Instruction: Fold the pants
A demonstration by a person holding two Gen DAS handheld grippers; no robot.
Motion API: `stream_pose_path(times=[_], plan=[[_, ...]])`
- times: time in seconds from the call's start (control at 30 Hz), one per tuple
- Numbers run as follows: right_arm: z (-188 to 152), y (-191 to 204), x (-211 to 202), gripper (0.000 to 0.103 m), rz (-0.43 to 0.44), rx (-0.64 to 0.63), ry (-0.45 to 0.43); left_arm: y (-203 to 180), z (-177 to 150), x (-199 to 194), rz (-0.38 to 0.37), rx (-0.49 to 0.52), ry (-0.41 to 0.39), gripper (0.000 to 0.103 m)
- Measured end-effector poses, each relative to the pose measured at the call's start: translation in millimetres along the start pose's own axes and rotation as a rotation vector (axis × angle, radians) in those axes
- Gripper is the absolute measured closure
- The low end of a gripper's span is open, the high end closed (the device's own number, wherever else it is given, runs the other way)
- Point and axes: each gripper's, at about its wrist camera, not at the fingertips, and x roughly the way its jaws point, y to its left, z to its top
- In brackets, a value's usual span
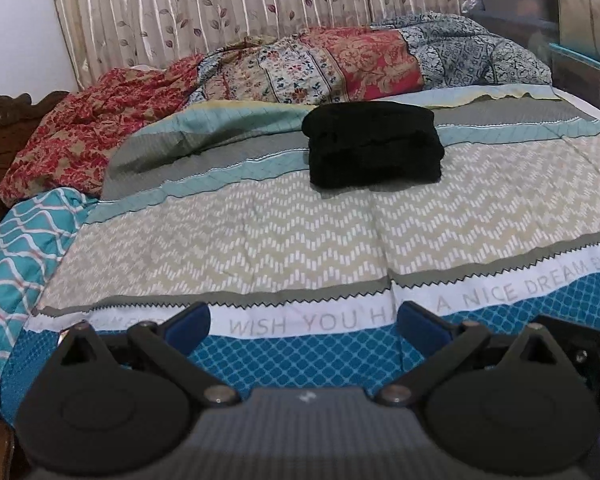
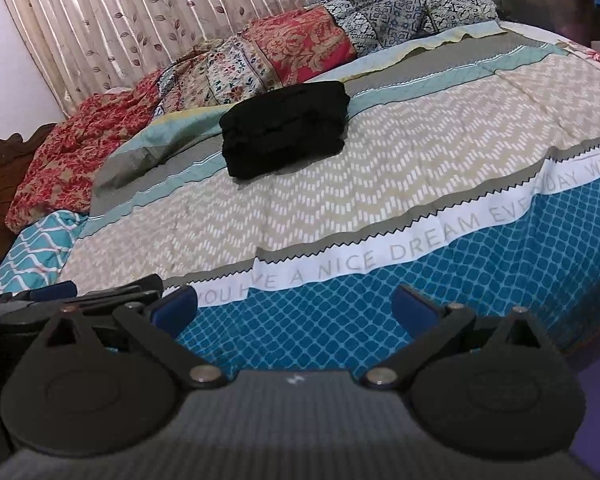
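Black pants [image 1: 374, 145] lie folded into a thick, compact bundle on the patterned bedspread [image 1: 260, 240], well beyond both grippers. The right wrist view shows the same bundle [image 2: 285, 134] left of centre. My left gripper [image 1: 304, 320] hangs open over the blue front band of the bedspread [image 2: 380, 184], with nothing between its blue pads [image 1: 422, 322]. My right gripper [image 2: 294, 306] is open just as wide and empty, blue pads [image 2: 414, 306] apart. The left gripper [image 2: 60, 296] also shows at the left edge of the right wrist view, close beside the right one.
A rumpled red and floral quilt [image 1: 300, 64] is heaped along the far side of the bed. A leaf-print curtain [image 1: 220, 4] hangs behind it. A dark carved headboard [image 1: 4, 128] stands at the left. Boxes and furniture [image 1: 580, 32] crowd the right.
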Motion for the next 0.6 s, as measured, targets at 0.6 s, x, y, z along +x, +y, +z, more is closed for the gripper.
stream_pose_path(times=[0.6], plan=[[7,7,-10,0.0,0.041,0.005,-0.01,17,7,2,0.053,-0.032,0.005,0.0]])
